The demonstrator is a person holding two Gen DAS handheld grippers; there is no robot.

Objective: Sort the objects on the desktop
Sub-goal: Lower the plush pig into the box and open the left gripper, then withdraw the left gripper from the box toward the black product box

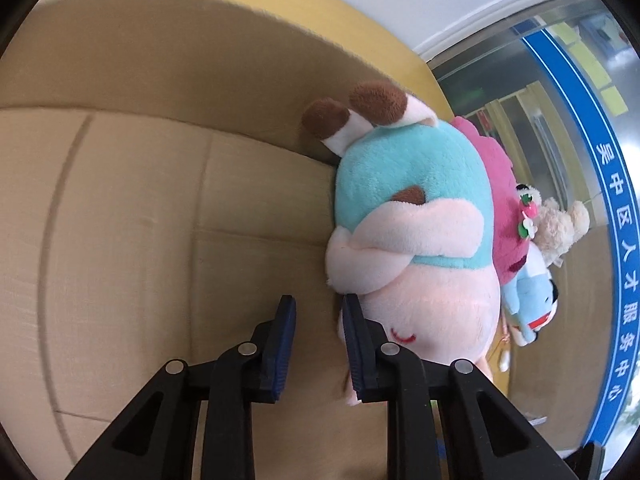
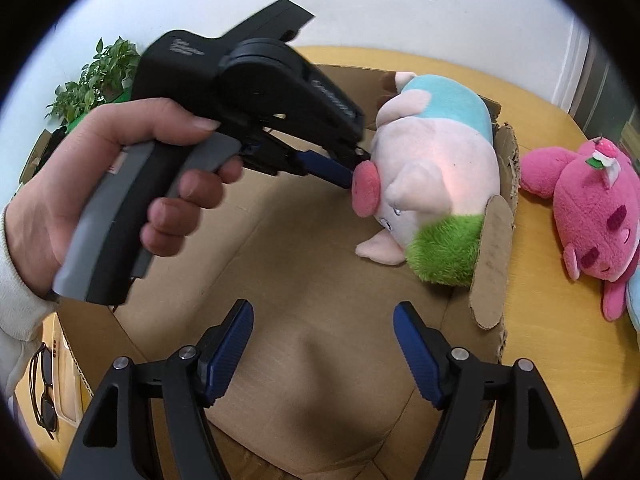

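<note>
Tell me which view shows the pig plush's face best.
The right wrist view: the pig plush shows its pink snout, an eye and green patch as it lies in the cardboard box. The left wrist view shows only its back, feet and one closed eye.

The cardboard box (image 2: 304,360) floor lies bare for passage; the pig plush (image 2: 436,168) blocks its far wall.

Left gripper (image 1: 318,312) fingers narrowly parted, right gripper (image 2: 323,316) wide
</note>
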